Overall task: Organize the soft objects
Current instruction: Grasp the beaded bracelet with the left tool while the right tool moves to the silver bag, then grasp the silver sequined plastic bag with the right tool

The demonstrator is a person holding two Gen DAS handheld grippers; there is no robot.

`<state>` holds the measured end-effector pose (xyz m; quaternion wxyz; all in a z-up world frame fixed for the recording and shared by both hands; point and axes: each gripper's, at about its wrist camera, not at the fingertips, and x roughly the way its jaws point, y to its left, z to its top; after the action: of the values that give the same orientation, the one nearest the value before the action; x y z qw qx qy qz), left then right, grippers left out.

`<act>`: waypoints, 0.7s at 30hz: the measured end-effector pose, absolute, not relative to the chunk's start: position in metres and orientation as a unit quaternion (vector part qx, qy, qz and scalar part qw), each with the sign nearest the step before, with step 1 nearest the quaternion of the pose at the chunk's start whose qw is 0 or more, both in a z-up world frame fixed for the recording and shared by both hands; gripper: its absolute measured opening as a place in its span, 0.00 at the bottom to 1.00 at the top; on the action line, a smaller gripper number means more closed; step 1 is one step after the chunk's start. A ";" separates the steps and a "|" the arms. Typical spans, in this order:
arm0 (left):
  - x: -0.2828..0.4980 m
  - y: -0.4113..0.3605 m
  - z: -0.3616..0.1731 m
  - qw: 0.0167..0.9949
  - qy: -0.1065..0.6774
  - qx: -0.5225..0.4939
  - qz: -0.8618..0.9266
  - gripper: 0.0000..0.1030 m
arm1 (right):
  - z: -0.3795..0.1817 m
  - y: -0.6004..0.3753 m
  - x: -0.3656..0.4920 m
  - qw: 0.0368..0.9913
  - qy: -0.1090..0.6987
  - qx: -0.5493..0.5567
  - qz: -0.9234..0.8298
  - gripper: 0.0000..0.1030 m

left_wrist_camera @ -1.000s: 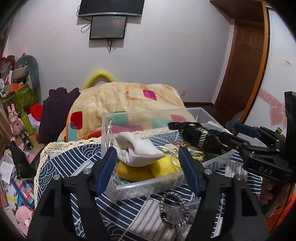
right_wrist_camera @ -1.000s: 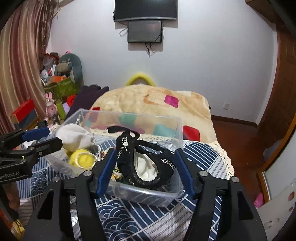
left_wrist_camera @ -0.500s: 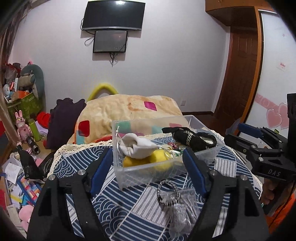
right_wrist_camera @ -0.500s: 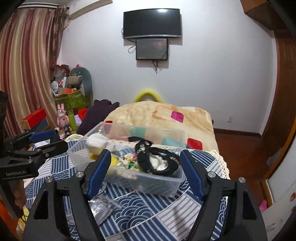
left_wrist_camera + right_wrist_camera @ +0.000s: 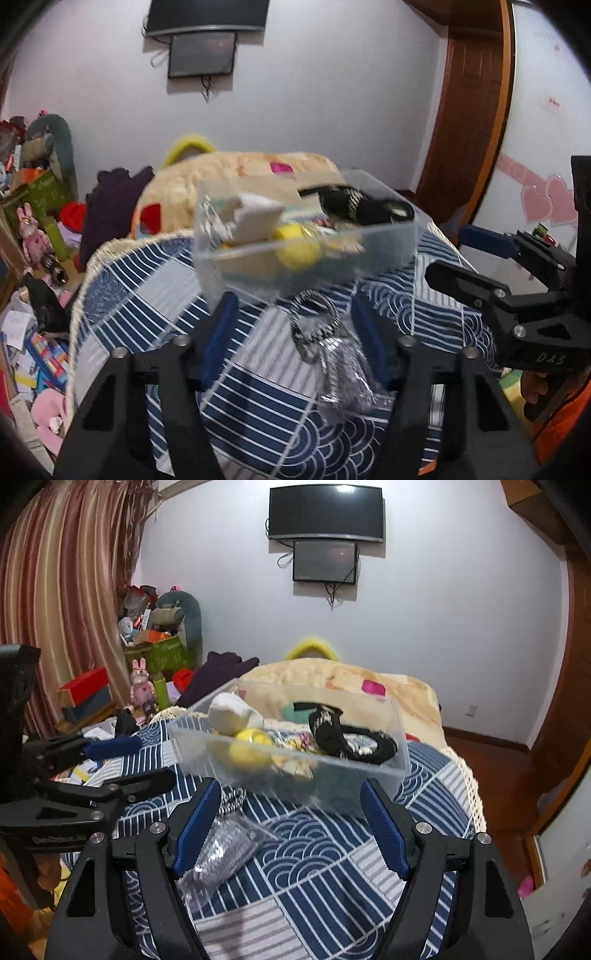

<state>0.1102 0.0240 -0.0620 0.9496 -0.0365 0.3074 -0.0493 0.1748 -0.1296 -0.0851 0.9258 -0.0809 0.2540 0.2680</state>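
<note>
Item 1: clear rectangular plastic bin [image 5: 388, 254] [image 5: 369, 779], standing on the blue-and-white patterned tablecloth [image 5: 155, 295] [image 5: 332, 853] at centre frame in both views.

Contents, left part of the bin: white soft cloth bundle [image 5: 255, 218] [image 5: 232, 712], above a yellow soft ball [image 5: 295, 254] [image 5: 247, 753].

Contents, right part of the bin: black strap-like soft item with pale trim [image 5: 365, 208] [image 5: 351, 738], lying partly over the bin's far rim in the left wrist view. Small mixed pieces between the ball and the black item were too blurred to identify.

Item 2: black-and-white braided ring [image 5: 314, 321] [image 5: 232, 799], on the tablecloth just in front of the bin, touching a crumpled clear plastic bag with silvery contents [image 5: 343, 373] [image 5: 225, 849].

Item 3: left gripper [image 5: 299, 339] [image 5: 129, 760], blue-padded fingers spread apart with nothing between them; the ring and bag lay on the cloth below the gap. In the right wrist view it occupied the left edge of frame.

Item 4: right gripper [image 5: 291, 827] [image 5: 472, 254], fingers likewise spread and empty, set near the bin's front wall, lower centre of its own view; right edge of frame in the left wrist view.

Background, upper centre: 2 dark wall-mounted screens [image 5: 325, 535]. Behind the bin: cream blanket with coloured squares [image 5: 236, 173] [image 5: 332, 675].
</note>
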 end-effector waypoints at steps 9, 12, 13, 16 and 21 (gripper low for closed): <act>0.125 0.003 -0.091 0.927 0.357 -0.044 -0.107 0.32 | -0.104 -0.142 0.173 0.918 0.289 -0.058 0.266 0.73; 0.130 -0.003 -0.098 0.924 0.366 -0.035 -0.105 0.26 | -0.107 -0.143 0.174 0.916 0.295 -0.056 0.267 0.73; 0.131 -0.003 -0.100 0.923 0.369 -0.035 -0.103 0.23 | -0.108 -0.143 0.174 0.915 0.296 -0.055 0.268 0.73; 0.131 0.000 -0.103 0.923 0.369 -0.040 -0.103 0.16 | -0.110 -0.143 0.173 0.913 0.300 -0.055 0.272 0.73; 0.129 0.007 -0.103 0.924 0.366 -0.046 -0.102 0.12 | -0.114 -0.139 0.173 0.908 0.307 -0.057 0.278 0.73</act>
<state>0.1289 0.0072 -0.1032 0.9238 -0.0464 0.3662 -0.1016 0.1733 -0.1389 -0.1143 0.9084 -0.0572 0.3069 0.2781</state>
